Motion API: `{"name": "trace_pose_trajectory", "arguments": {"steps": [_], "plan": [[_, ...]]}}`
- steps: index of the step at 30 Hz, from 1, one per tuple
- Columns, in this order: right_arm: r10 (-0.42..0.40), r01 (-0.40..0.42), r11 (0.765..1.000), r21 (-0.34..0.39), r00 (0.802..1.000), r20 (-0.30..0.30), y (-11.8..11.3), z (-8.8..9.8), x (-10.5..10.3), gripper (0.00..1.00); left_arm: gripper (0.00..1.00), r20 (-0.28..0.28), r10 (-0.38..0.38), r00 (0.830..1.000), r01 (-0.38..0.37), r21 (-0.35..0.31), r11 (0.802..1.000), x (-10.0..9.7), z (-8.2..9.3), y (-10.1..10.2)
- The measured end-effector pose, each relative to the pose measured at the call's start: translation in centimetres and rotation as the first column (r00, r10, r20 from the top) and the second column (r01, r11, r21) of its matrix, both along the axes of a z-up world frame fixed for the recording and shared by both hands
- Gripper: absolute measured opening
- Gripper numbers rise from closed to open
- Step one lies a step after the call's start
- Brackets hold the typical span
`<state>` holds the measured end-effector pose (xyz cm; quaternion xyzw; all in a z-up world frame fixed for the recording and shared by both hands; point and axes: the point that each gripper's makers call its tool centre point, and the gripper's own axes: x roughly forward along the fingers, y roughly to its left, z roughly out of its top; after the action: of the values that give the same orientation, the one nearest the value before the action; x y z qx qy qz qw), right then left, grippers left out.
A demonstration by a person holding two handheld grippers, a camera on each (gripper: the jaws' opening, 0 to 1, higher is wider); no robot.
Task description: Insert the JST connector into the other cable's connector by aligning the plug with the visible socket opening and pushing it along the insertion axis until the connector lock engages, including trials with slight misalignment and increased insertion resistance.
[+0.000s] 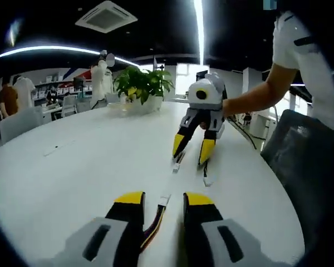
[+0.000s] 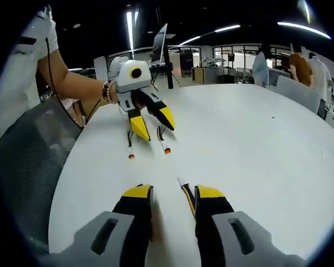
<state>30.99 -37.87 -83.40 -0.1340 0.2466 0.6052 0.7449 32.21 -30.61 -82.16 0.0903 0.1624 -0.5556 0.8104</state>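
Left gripper view: the left gripper (image 1: 162, 203) rests low over the white counter (image 1: 72, 167), its 2 yellow-tipped fingers (image 1: 129, 199) standing apart with a clear gap. In that gap lies a cable (image 1: 153, 227) of red, yellow and dark wires, ending in a small pale connector (image 1: 165, 198) just ahead of the tips. Whether either pad touches the wires I cannot tell; the fingers look too far apart to pinch them. The cable's long axis runs forward, toward the right gripper (image 1: 192, 150) opposite, whose fingers point down and straddle 2 short cable ends (image 1: 178, 161) on the counter. The 2 connector ends lie near each other yet apart, roughly end to end. A potted plant (image 1: 143, 84) stands further back. No writing is legible.

Right gripper view: the right gripper (image 2: 174, 197) also sits open, with a thin cable (image 2: 187, 199) lying against the inner face of its right finger (image 2: 210, 196), its tip (image 2: 178, 181) pointing ahead. Across the counter (image 2: 256, 144) the left gripper (image 2: 151, 123) holds nothing that I can make out; 2 wire ends with orange tips (image 2: 166, 149) lie under it. Judged from this, the coming move needs each cable pinched first, then the plugs lined up along that shared forward axis. No labels read here.
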Motion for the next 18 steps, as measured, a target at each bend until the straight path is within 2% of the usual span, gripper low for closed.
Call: {"name": "trace_pose_trajectory", "arguments": {"steps": [3,6,9,14,18], "plan": [[0.014,-0.014,1.0,0.002,1.0,0.015,0.2,-0.1,0.2,0.21,0.21,-0.009,0.006,1.0,-0.006,-0.011,1.0,0.1,0.0,0.0],[0.012,-0.012,1.0,-0.006,1.0,0.014,0.3,-0.4,0.6,0.22,0.21,-0.02,-0.003,1.0,0.003,-0.024,1.0,0.1,-0.1,-0.3],[0.022,-0.022,1.0,-0.011,1.0,0.021,0.2,-0.7,0.9,0.18,0.15,-0.022,-0.026,0.999,0.026,0.002,1.0,0.0,-1.2,-0.3],[0.03,-0.029,0.999,-0.037,0.999,0.029,0.2,-1.2,1.0,0.13,0.1,-0.023,-0.04,0.999,0.04,0.015,0.999,-0.2,-1.6,-0.1],[0.033,-0.032,0.999,-0.029,0.999,0.033,0.5,-1.2,1.1,0.08,0.07,-0.023,-0.052,0.998,0.052,0.026,0.998,-0.3,-1.9,0.1]]}}
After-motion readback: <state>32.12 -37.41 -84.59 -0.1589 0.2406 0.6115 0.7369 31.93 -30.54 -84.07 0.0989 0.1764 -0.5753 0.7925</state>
